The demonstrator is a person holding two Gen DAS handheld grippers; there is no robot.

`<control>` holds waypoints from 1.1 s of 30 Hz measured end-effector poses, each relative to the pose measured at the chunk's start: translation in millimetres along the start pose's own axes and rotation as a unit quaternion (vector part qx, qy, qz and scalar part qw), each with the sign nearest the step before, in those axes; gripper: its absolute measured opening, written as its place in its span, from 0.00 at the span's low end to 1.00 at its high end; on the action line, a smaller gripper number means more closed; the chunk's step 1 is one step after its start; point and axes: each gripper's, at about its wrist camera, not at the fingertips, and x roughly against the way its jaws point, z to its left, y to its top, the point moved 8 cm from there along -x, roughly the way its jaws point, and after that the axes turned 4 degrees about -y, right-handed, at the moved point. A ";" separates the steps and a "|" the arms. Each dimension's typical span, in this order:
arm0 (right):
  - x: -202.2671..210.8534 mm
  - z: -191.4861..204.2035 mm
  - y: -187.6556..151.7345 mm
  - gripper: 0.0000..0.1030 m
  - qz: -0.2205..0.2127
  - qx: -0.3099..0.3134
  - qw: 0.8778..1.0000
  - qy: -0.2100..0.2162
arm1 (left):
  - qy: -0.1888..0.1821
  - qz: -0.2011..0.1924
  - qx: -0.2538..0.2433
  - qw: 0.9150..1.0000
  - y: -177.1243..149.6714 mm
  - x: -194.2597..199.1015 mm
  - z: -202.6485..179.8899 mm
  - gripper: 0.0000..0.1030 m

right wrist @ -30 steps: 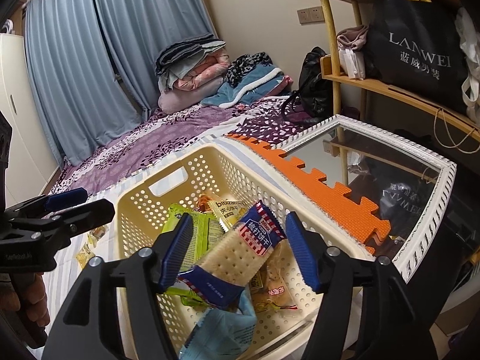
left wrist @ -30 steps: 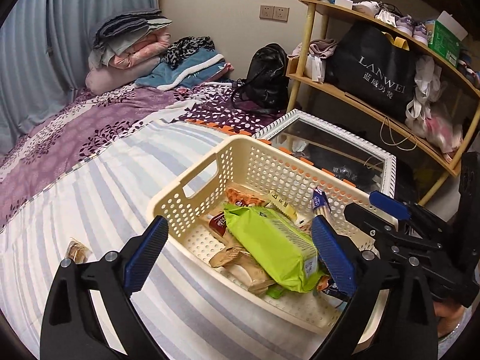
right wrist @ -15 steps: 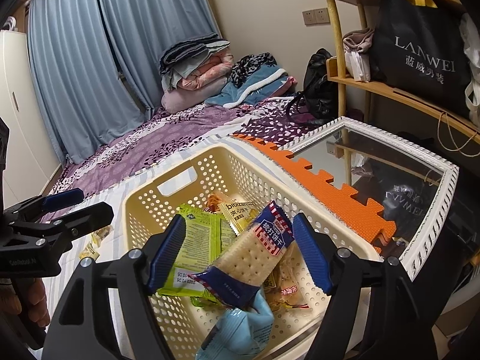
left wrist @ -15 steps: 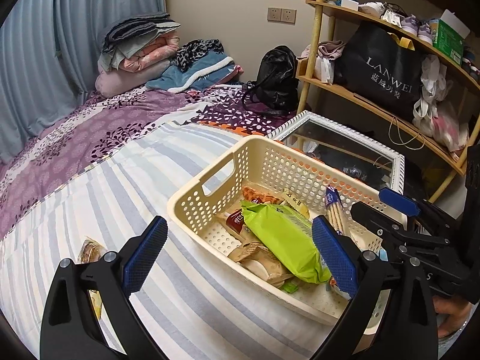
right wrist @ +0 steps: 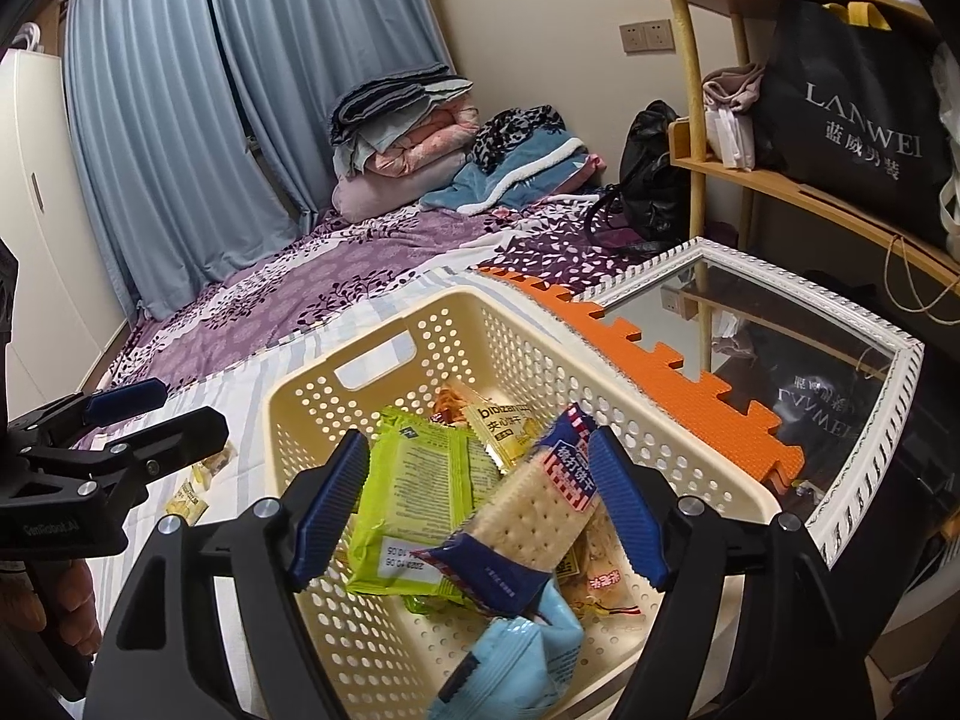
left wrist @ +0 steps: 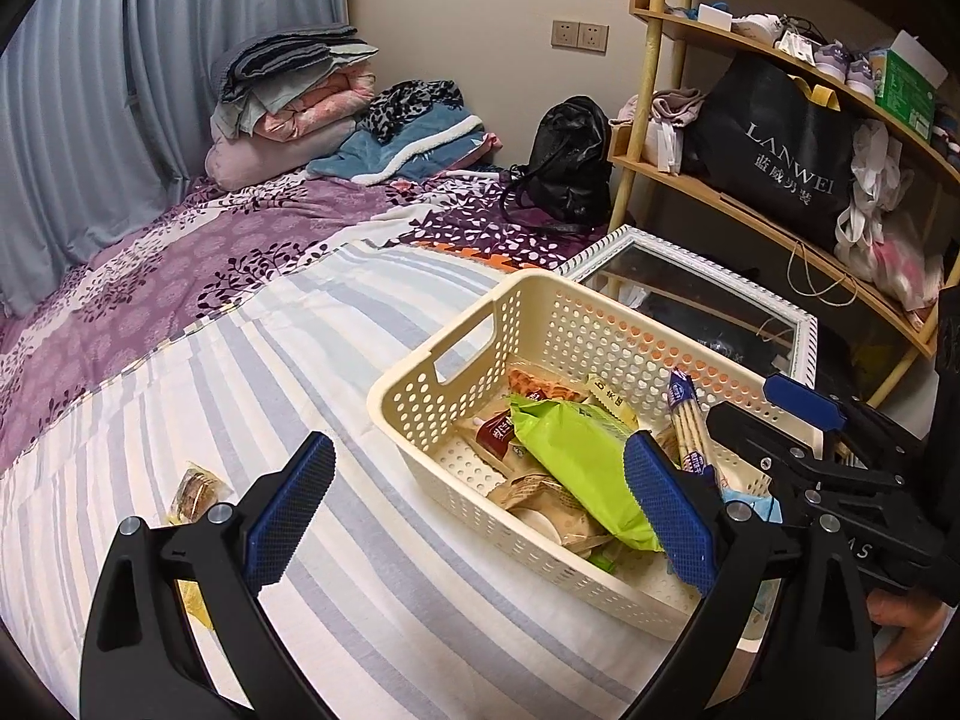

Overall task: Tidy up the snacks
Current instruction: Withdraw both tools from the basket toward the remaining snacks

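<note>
The cream basket (right wrist: 498,324) with holes in its walls stands on the bed (left wrist: 252,372), on the striped sheet, close to the edge where the orange foam mat (right wrist: 678,372) and the white-framed mirror (right wrist: 864,420) lie beside it. Several snacks are inside the basket: a green packet (right wrist: 420,498), a yellow packet (right wrist: 507,429) behind it, a light blue packet (right wrist: 510,654) at the near end, and some smaller brown ones.

The right gripper (right wrist: 480,507) is over the near end of the basket. Its jaws are opening. A cracker packet (right wrist: 528,531) with a blue and red wrapper lies tilted between them; its upper end is just beside the right pad, but I cannot tell if it touches, and the left pad is clearly apart from it. The lower end of the packet rests on the other snacks.

The left gripper (left wrist: 480,510) is over the bed, beside the long wall of the basket. Its jaws stand wide and nothing is between them. Two small snacks are outside the basket on the sheet: a small brown packet (left wrist: 195,489) just beside the left finger, and a small yellow packet (right wrist: 187,501) near it.

Folded blankets (left wrist: 288,96) are piled at the far end of the bed, and a black bag (left wrist: 570,162) leans by the wooden shelf (left wrist: 750,204).
</note>
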 end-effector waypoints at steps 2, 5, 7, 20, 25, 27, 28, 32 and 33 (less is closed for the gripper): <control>-0.1 3.9 -0.1 0.73 0.001 0.003 1.000 0.003 | 0.001 0.001 0.002 1.000 -1.9 0.8 2.9 0.95; 0.1 10.0 0.1 0.73 0.001 0.007 1.000 0.007 | 0.004 0.001 0.006 1.000 -4.9 1.9 7.7 0.95; 1.0 15.5 -0.4 0.80 -0.002 0.011 1.000 0.010 | 0.004 0.002 0.011 1.000 -7.7 3.1 10.5 0.95; 3.3 50.5 -0.5 0.86 -0.007 0.029 0.999 0.038 | 0.029 -0.001 0.041 0.999 -29.3 16.8 45.9 0.95; 1.6 77.9 -5.2 0.93 0.002 0.045 0.996 0.074 | 0.050 -0.001 0.065 0.997 -42.8 25.2 71.7 0.95; 0.3 92.3 -9.5 0.95 0.011 0.053 0.994 0.092 | 0.056 0.000 0.080 0.995 -49.2 29.3 84.5 0.95; -0.8 101.0 -12.0 0.95 0.015 0.059 0.993 0.098 | 0.058 0.000 0.086 0.995 -51.6 31.2 88.9 0.95; -6.4 122.0 -19.7 0.95 0.030 0.077 0.992 0.097 | 0.074 0.000 0.110 0.991 -62.0 40.2 110.8 0.95; -6.9 126.3 -21.7 0.95 0.031 0.080 0.992 0.097 | 0.079 0.000 0.114 0.990 -63.2 41.8 114.9 0.95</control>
